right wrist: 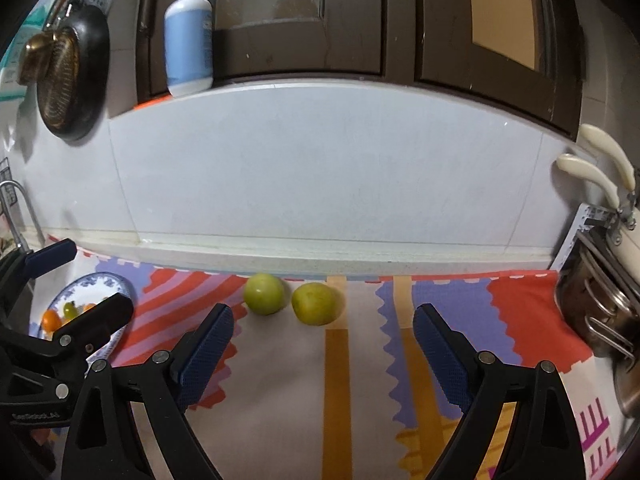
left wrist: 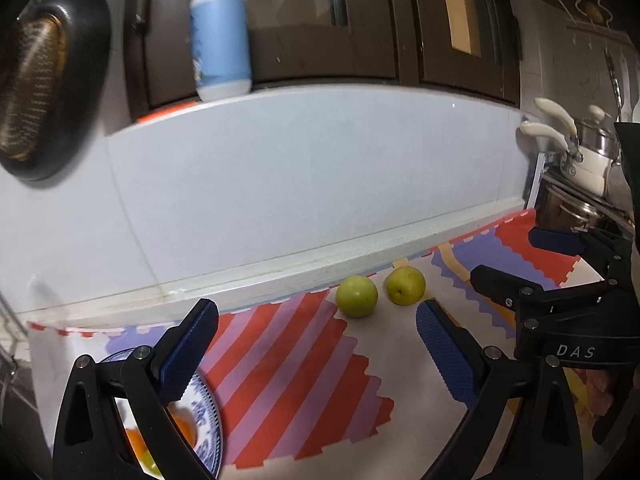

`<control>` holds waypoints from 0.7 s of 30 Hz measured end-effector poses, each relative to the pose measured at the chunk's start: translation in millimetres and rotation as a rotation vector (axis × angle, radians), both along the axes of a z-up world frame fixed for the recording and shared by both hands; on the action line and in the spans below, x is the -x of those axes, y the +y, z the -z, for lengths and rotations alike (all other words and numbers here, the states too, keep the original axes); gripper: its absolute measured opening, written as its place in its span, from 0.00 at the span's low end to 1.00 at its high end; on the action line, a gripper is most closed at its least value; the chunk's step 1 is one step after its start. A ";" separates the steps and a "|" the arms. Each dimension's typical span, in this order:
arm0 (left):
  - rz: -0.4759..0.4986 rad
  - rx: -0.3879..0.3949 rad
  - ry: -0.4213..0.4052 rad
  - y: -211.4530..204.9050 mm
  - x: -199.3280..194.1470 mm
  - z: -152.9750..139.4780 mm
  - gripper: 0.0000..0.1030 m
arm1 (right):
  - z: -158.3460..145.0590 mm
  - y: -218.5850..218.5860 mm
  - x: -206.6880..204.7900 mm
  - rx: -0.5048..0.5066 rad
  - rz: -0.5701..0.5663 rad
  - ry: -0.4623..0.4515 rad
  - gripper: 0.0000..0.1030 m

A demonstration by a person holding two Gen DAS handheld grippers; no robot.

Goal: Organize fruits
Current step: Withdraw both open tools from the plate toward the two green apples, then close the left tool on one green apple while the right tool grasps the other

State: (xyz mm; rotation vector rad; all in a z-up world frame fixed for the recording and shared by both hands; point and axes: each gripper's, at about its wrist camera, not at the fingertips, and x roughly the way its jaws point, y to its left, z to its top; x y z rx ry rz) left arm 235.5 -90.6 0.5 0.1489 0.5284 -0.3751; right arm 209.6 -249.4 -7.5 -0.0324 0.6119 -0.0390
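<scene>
Two green-yellow fruits lie side by side on the patterned mat near the back wall: the left fruit [left wrist: 356,295] [right wrist: 264,293] and the right fruit [left wrist: 405,285] [right wrist: 313,303]. A blue-and-white plate [left wrist: 208,420] [right wrist: 94,284] at the left holds orange and green fruits [right wrist: 60,316]. My left gripper [left wrist: 316,356] is open and empty, above the mat beside the plate. My right gripper [right wrist: 322,356] is open and empty, short of the two fruits. Each gripper shows in the other's view, the right [left wrist: 520,260] and the left [right wrist: 68,280].
A tiled wall with a ledge runs behind the mat [right wrist: 336,380]. A blue pump bottle [right wrist: 188,40] stands on the ledge. A dark pan [right wrist: 72,76] hangs at the left. Pots with cream handles [right wrist: 600,280] stand at the right.
</scene>
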 end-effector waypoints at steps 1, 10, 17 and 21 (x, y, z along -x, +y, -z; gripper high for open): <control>0.004 -0.002 0.004 -1.8 -3.8 2.5 0.98 | 4.3 -0.5 -5.0 0.005 -0.003 0.008 0.89; 0.070 -0.039 0.069 -21.1 -43.5 36.8 0.89 | 37.1 -7.5 -40.0 0.000 -0.020 0.054 0.89; 0.107 -0.068 0.120 -37.3 -72.5 59.9 0.80 | 61.1 -14.5 -70.0 -0.015 -0.041 0.107 0.83; 0.135 -0.070 0.163 -45.7 -85.2 72.1 0.69 | 74.8 -16.5 -84.0 -0.032 -0.067 0.139 0.76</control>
